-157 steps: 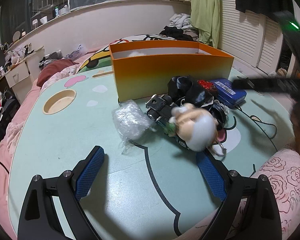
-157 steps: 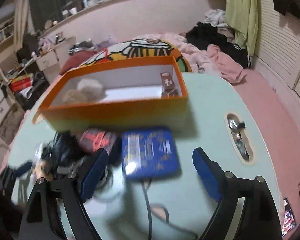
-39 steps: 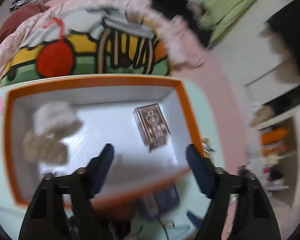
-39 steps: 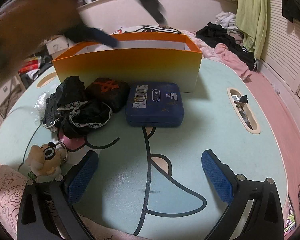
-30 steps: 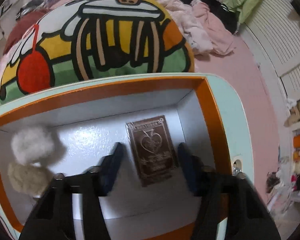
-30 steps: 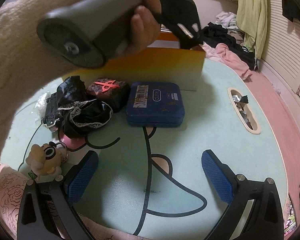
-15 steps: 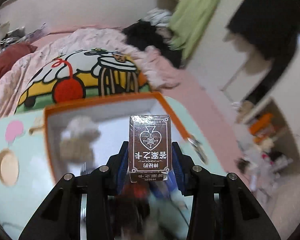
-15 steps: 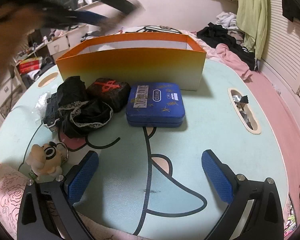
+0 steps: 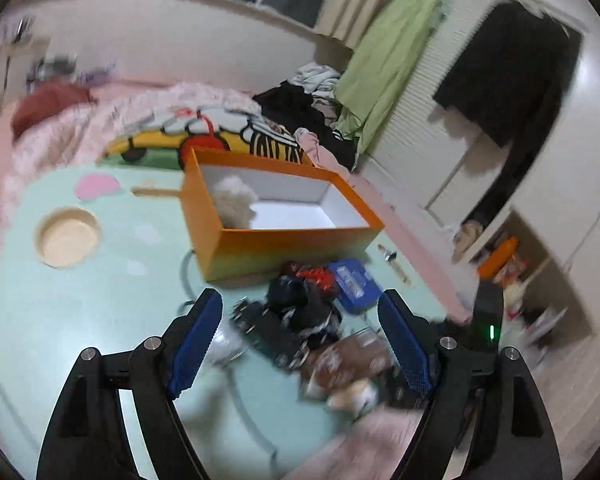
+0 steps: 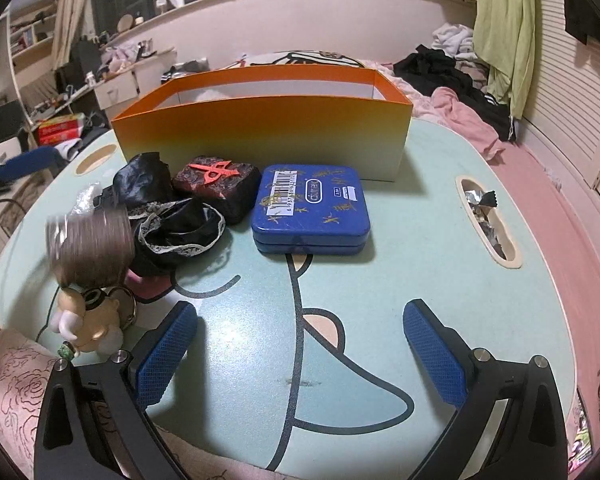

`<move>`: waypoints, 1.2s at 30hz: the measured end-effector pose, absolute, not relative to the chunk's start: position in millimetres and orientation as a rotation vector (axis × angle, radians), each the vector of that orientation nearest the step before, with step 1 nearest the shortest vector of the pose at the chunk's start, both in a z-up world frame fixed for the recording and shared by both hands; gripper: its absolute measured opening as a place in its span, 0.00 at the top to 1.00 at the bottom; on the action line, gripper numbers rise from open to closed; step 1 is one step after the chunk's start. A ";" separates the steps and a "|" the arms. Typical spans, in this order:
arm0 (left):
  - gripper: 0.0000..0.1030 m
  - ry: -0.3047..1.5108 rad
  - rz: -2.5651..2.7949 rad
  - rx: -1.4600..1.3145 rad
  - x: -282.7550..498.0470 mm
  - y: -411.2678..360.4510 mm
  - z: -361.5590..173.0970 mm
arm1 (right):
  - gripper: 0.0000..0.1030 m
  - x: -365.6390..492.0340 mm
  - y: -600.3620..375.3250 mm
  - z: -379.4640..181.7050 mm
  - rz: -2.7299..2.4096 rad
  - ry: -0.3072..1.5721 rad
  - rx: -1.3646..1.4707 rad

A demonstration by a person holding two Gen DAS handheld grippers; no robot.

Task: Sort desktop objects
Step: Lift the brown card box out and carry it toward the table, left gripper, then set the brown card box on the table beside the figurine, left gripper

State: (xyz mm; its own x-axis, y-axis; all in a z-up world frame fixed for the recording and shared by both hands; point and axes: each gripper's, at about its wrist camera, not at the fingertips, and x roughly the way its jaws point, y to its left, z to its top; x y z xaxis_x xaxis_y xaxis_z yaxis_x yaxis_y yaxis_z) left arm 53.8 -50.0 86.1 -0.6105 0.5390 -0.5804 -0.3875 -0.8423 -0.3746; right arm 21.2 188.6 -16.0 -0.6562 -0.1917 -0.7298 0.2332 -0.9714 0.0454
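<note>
My left gripper [image 9: 300, 340] has swung back from the orange box [image 9: 292, 240], and the card pack [image 10: 92, 252] it carried now blurs above the doll [image 10: 88, 320], apparently dropping. Its jaws are opening, empty. My right gripper [image 10: 300, 356] hangs wide, empty. Only fluff sits boxed; the blue tin [image 10: 312, 208] and black bundle [image 10: 172, 220] remain.

Bare surface [image 10: 440, 240] right of and before the blue tin [image 10: 312, 208]. Left of it, crowded clutter; behind, blocked by the orange box [image 10: 260, 136].
</note>
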 end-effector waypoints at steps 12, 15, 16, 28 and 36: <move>0.01 0.301 2.461 -1.036 108.1 -14.3 -2.6 | 0.00 22.1 189.5 -16.5 -2.664 0.082 1.165; 0.00 0.182 2.495 -1.098 84.2 -13.0 -8.6 | 0.00 21.1 191.6 -16.5 -2.664 0.081 1.165; 0.00 0.191 2.519 -1.128 75.0 -8.5 -11.9 | 0.00 21.3 191.9 -16.6 -2.664 0.081 1.165; 0.00 0.141 2.665 -1.071 48.5 11.9 -33.2 | 0.00 22.3 191.6 -16.6 -2.660 0.082 1.161; 0.00 0.109 2.714 -1.071 48.5 22.6 -23.9 | 0.02 28.9 195.7 -15.0 -2.673 0.038 1.133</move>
State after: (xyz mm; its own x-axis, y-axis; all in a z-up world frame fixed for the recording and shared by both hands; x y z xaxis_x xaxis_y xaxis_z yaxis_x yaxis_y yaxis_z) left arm 48.5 22.6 -23.9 -0.7097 0.1774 -0.6818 -0.2316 -0.9727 -0.0119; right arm 28.9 195.7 -15.0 -0.6717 -0.2071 -0.7113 0.2273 -0.9714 0.0681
